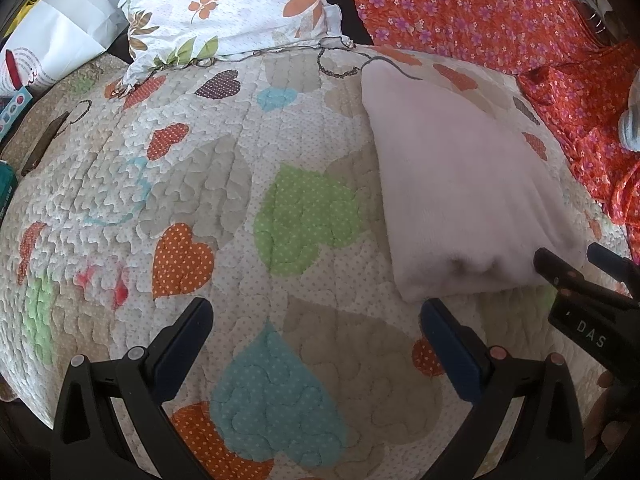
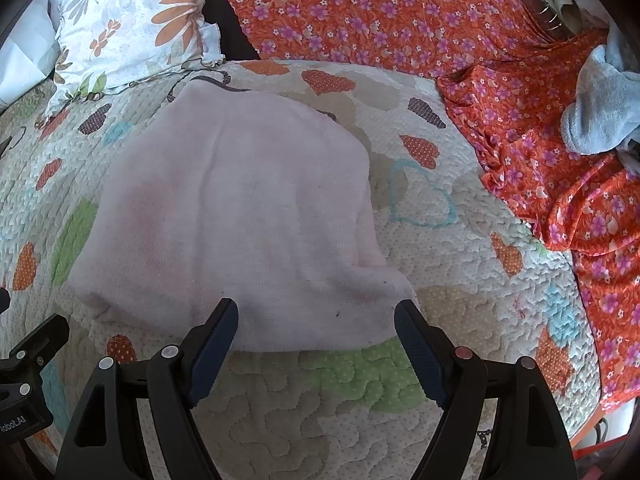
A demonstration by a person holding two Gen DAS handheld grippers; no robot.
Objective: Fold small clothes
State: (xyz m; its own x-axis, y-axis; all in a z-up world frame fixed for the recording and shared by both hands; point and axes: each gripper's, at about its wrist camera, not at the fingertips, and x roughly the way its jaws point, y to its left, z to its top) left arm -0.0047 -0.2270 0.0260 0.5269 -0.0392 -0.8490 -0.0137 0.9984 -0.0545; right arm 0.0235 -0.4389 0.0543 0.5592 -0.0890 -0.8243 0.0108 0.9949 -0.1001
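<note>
- The pink garment point(image 2: 236, 216) lies folded and flat on the heart-pattern quilt point(image 2: 460, 280) of the bed; it is the landmark for all places here.
- The right tongs point(image 2: 316, 324) stand apart and hold nothing; both tips are at the near edge of the pink garment, one on each side of its near corner, but whether they touch the cloth I cannot tell.
- The left tongs point(image 1: 316, 320) also stand apart and hold nothing; they are over bare quilt to the left of the pink garment; their right tip is just beside the garment's near left corner.
- In the left wrist view the right tongs point(image 1: 568, 260) show at the near right corner of the garment.
- Beyond the pink garment, at its far left, lies a floral pillow point(image 2: 128, 28); beyond it and to its right lies an orange flowered cloth point(image 2: 400, 16), reaching down along the right side of the quilt.
- On the orange cloth, well apart to the right of the garment, sits a light blue fluffy item point(image 2: 600, 108).
</note>
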